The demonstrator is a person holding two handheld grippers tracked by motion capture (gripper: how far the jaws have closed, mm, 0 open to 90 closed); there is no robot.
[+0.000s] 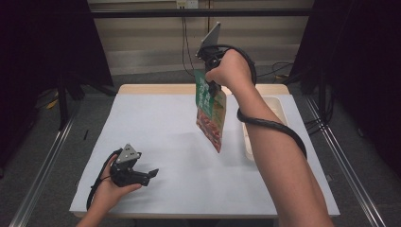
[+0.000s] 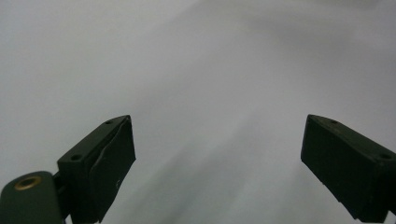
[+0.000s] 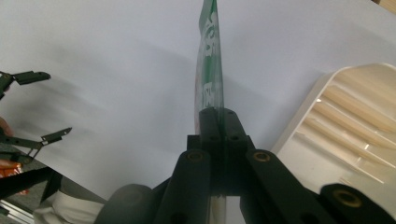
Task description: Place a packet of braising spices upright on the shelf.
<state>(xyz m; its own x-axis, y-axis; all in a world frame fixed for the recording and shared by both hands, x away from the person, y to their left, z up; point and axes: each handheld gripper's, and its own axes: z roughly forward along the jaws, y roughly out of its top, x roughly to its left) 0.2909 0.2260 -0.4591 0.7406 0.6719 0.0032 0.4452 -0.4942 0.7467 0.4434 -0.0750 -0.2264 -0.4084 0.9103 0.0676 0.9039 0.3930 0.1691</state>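
A white table covers most of the high view, standing on a grey floor with dark curtains to either side. Along its right edge lies a cream tray; in the right gripper view the tray shows ribbed slats inside its rim. A green and red food pouch hangs in the air above the table's far middle, just left of the tray and clear of the surface, its printed face toward the camera and its lower corner pointing down. The right gripper, held high in the person's hand, is clenched on the pouch's top edge; in its own view the two black jaws meet with the thin pouch pinched edge-on between them. A black cable coils round the right forearm. The left gripper rests low at the table's near left corner, well apart from the pouch, its jaws spread wide with nothing between them.
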